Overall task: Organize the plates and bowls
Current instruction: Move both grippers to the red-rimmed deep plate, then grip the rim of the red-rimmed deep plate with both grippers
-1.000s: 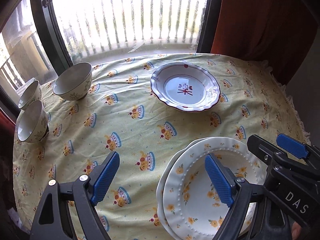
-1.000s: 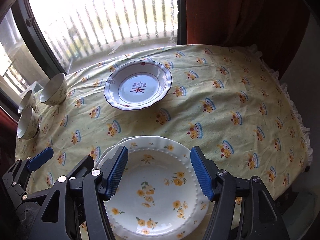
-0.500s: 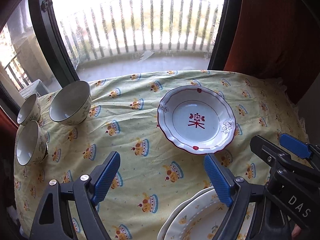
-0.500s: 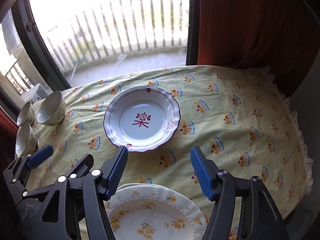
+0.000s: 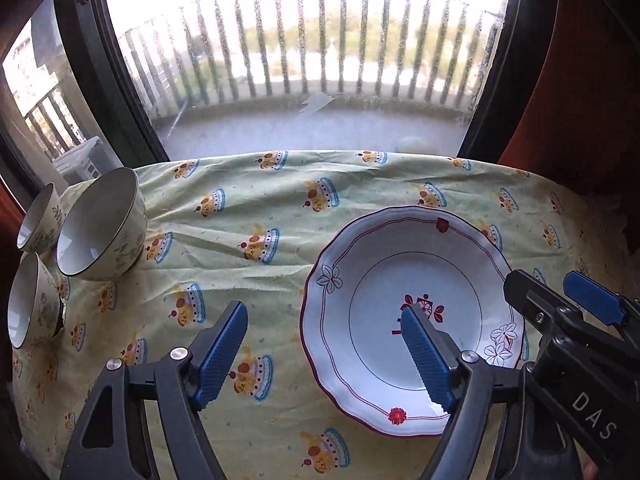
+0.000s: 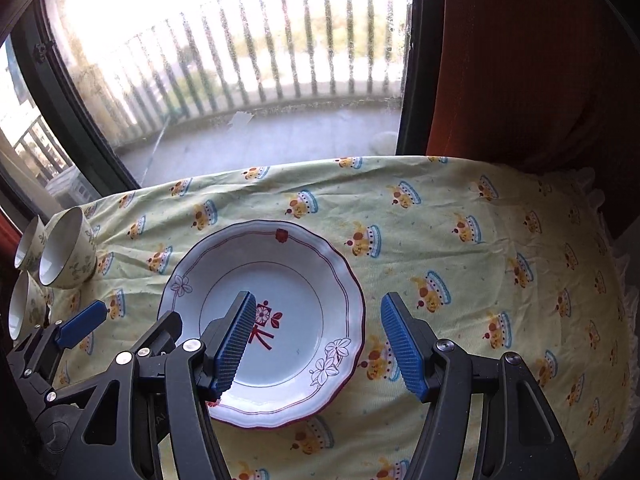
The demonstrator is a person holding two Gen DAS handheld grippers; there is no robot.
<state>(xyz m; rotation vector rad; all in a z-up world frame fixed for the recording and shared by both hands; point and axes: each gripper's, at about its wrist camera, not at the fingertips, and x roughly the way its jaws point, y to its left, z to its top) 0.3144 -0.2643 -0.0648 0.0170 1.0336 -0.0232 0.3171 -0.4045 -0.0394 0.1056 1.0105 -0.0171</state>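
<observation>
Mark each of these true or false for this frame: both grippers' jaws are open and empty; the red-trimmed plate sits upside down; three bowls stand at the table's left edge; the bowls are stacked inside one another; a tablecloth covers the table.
1. Both the left gripper and right gripper have open, empty jaws. True.
2. The red-trimmed plate sits upside down. False: it lies face up, its red centre motif showing.
3. Three bowls stand at the left edge. True.
4. The bowls are stacked inside one another. False: they stand side by side.
5. A patterned tablecloth covers the table. True.
</observation>
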